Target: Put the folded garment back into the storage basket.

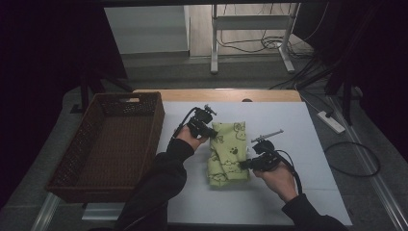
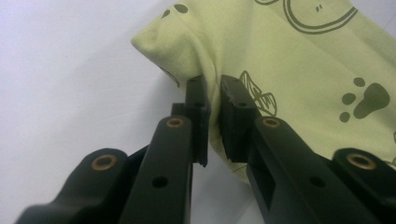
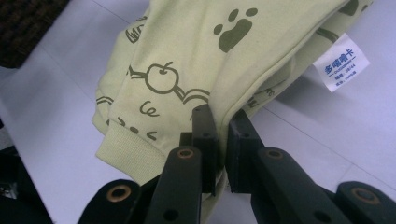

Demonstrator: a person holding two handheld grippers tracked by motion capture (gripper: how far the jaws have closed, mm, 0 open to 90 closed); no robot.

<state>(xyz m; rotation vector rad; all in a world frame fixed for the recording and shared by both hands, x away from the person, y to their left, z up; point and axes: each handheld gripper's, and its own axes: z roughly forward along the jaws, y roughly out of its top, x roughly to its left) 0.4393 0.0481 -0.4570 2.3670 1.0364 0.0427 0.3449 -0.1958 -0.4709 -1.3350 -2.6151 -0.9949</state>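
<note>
A folded pale green garment (image 1: 227, 154) printed with paw marks and cartoon outlines lies on the white table sheet (image 1: 298, 139). My left gripper (image 1: 210, 131) is at its far left corner, and in the left gripper view the jaws are shut on a fold of the green fabric (image 2: 289, 60), with my left gripper (image 2: 215, 86) pinching the edge. My right gripper (image 1: 245, 164) is at the garment's near right edge. In the right gripper view it (image 3: 220, 114) is shut on the green cloth (image 3: 187, 51). A white care label (image 3: 341, 61) hangs from the garment.
A dark brown wicker basket (image 1: 86, 139) stands to the left of the sheet, open on top. A metal stand (image 1: 250, 33) and cables are on the floor beyond the table. A power strip (image 1: 331, 120) lies at the right of the table.
</note>
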